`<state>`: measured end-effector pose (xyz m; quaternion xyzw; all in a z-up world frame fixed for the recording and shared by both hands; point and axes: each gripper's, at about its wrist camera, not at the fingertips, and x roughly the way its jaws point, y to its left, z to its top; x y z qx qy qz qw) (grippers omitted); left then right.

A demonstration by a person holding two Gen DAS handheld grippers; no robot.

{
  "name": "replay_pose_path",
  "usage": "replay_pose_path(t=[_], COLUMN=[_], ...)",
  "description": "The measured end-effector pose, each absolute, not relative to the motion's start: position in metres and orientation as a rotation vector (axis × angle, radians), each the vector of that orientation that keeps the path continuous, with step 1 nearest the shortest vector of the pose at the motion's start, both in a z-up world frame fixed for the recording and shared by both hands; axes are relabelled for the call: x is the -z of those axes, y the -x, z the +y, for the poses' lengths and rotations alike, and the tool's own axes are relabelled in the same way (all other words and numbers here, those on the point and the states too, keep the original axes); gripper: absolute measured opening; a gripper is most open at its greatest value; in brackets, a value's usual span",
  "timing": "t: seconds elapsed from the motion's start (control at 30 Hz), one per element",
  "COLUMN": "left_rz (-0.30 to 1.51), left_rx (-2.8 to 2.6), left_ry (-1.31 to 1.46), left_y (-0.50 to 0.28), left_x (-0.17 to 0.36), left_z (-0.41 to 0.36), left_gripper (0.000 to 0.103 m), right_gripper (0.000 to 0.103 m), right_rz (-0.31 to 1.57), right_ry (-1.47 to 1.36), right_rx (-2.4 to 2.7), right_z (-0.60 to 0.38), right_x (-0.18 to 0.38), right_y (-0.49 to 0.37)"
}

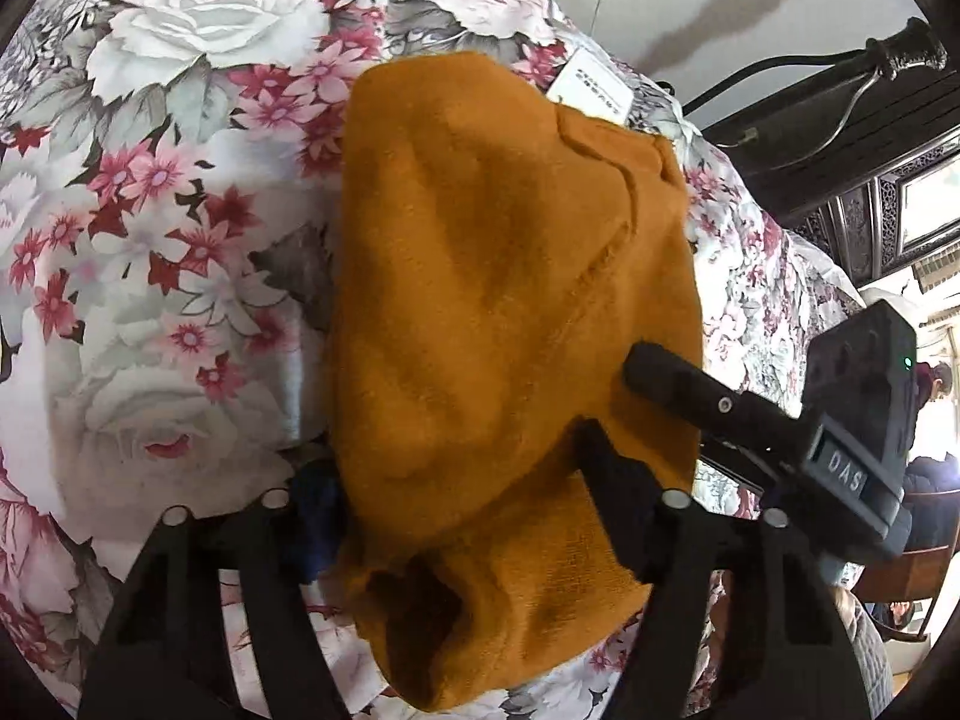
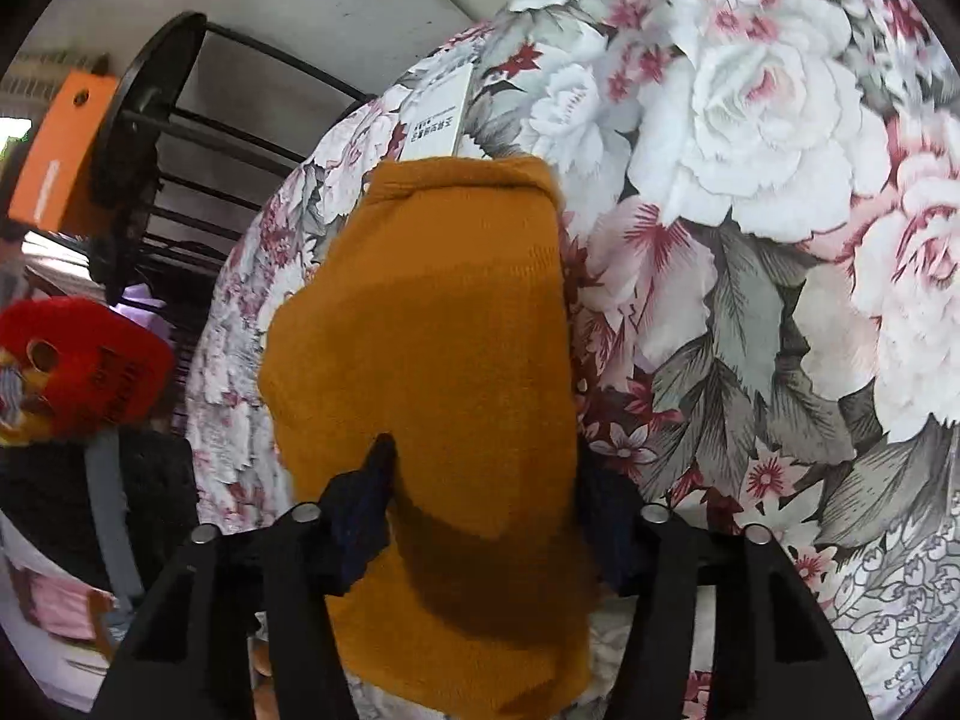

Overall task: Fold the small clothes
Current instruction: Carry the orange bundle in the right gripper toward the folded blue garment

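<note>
Left wrist view: nearest us, the left gripper (image 1: 456, 480) straddles the near end of a mustard-orange knit garment (image 1: 498, 276). Its jaws bracket the bunched cloth, though we cannot tell whether the pads bite. The right gripper (image 1: 606, 402) sits just beside it, on the garment's right edge (its own view shows the fabric filling the gap between its fingers, grip unclear). The garment's long axis runs straight away from both tools across the floral bedspread (image 1: 180, 120), ending near a white card (image 1: 591, 87).
</note>
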<state>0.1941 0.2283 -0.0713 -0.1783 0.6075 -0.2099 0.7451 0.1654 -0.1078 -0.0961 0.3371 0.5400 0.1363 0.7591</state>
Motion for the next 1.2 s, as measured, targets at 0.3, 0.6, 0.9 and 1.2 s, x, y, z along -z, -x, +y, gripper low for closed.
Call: replay_pose_path(t=[0.3, 0.6, 0.9, 1.2], left_rz=[1.290, 1.326, 1.332, 1.200], left_rx=[0.452, 0.532, 0.698, 0.884], left_ry=[0.368, 0.313, 0.177, 0.033], left_y=[-0.182, -0.140, -0.072, -0.006], left_x=[0.048, 0.028, 0.006, -0.055], left_z=[0.221, 0.176, 0.096, -0.018], left_gripper=[0.039, 0.036, 0.036, 0.035], right_gripper=[0.040, 0.039, 0.039, 0.039], right_rz=[1.156, 1.150, 1.116, 0.928], right_ry=[-0.724, -0.741, -0.746, -0.803], right_rx=[-0.270, -0.182, -0.070, 0.034], right_z=[-0.109, -0.142, -0.212, -0.307], right_x=[0.071, 0.035, 0.007, -0.044], right_y=[-0.151, -0.091, -0.007, 0.090])
